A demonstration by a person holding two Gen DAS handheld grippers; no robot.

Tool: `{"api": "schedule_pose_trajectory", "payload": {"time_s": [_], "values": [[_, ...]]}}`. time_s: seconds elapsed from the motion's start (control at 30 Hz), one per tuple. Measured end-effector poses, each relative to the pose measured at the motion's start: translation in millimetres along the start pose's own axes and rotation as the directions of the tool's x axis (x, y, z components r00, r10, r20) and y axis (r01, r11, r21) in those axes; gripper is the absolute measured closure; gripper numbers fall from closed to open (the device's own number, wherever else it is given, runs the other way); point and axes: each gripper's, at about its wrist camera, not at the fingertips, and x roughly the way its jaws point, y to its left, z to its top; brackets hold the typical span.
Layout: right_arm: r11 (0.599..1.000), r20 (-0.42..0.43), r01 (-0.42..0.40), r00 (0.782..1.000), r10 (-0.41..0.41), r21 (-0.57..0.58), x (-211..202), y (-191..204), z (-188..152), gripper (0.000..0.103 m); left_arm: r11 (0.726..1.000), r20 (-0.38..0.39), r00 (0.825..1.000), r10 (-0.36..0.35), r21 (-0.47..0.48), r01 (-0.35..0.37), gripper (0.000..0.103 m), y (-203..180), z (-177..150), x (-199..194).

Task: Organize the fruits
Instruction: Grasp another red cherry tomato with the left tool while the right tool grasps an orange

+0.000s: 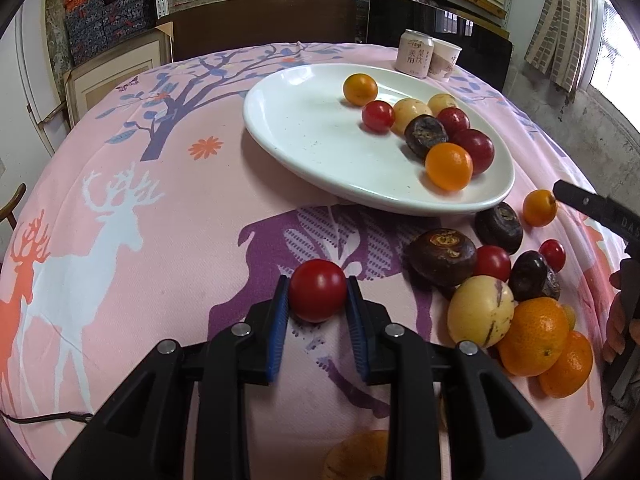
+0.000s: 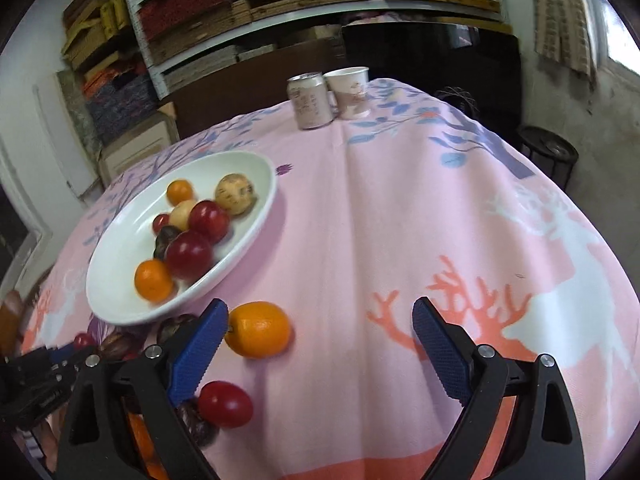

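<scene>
My left gripper (image 1: 318,292) is shut on a red cherry tomato (image 1: 318,289), held just above the pink tablecloth in front of the white oval plate (image 1: 304,132). The plate holds several fruits: orange kumquats, red tomatoes, yellow fruits and a dark water chestnut. A loose pile of fruit (image 1: 516,280) lies right of the gripper. My right gripper (image 2: 320,324) is open and empty above the cloth; an orange kumquat (image 2: 258,330) sits by its left finger and a red tomato (image 2: 225,404) lies lower. The plate also shows in the right wrist view (image 2: 120,280).
A drink can (image 1: 414,54) and a paper cup (image 1: 445,59) stand at the table's far edge. Shelves with boxes and a dark chair back lie behind the table. The right gripper's finger (image 1: 588,204) enters the left wrist view at the right edge.
</scene>
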Motion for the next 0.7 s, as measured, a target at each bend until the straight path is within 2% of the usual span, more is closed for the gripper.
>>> {"api": "schedule_pose_trajectory", "payload": {"time_s": [0.13,0.27,0.43,0.63,0.7], "values": [[0.995,-0.024,-0.005,1.000,0.003,-0.101,7,20,-5,0.010,1.000,0.000,1.000,0.003,0.002,-0.003,0.075,0,-1,1],[0.990,-0.026,-0.037,0.999,0.034,-0.133,5,30,-7,0.024,1.000,0.001,1.000,0.007,0.004,-0.007,0.075,0,-1,1],[0.978,-0.074,-0.080,0.995,0.067,-0.191,11,46,-11,0.039,1.000,0.001,1.000,0.012,0.008,-0.012,0.075,-1,-1,1],[0.974,-0.126,-0.154,0.983,0.134,-0.167,17,49,-13,0.063,1.000,0.001,1.000,0.009,0.010,-0.009,0.075,-1,-1,1],[0.974,-0.128,-0.154,0.983,0.134,-0.167,18,49,-13,0.062,1.000,0.001,1.000,-0.002,0.001,0.002,0.075,1,-1,0]]}}
